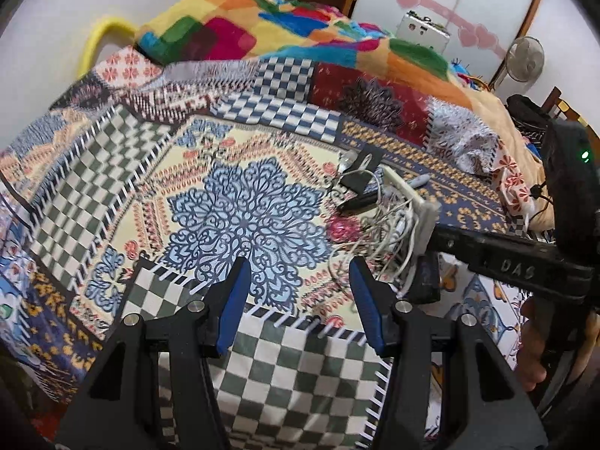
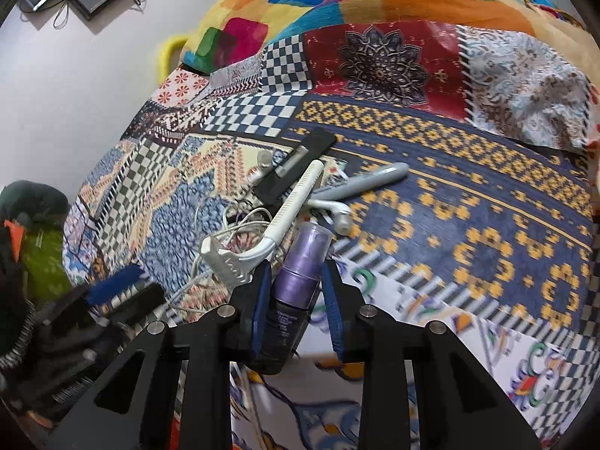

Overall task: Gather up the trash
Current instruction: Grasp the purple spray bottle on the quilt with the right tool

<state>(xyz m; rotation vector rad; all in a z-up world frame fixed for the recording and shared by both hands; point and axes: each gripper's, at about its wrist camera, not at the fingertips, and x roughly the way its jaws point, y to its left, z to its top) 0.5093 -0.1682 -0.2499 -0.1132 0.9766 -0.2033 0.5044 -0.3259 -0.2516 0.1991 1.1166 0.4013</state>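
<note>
The right tongs were closed part-way around a purple bottle, their blue pads pressed to its left side and set against its right. The bottle was a slim cylinder with a pale lilac, translucent cap at the far end, a shiny violet middle band and a dark lower body carrying small print too blurred to read; it pointed away from the camera, out over the bed near its front edge. Just beyond its cap lay a heap of odds and ends: a white plastic hanger-like piece, tangled white cables, white earbuds, a grey marker pen and a flat black card holding a small clear tube. The left tongs stood wide open with nothing between the blue pads, hovering above the patchwork bedspread's blue lace-like medallion toward the front edge of the bed. From that side the same heap of cables lay to the right, with the right tool's black body reaching in over it. A multicoloured fleece blanket was bunched along the far edge of the bed.
</note>
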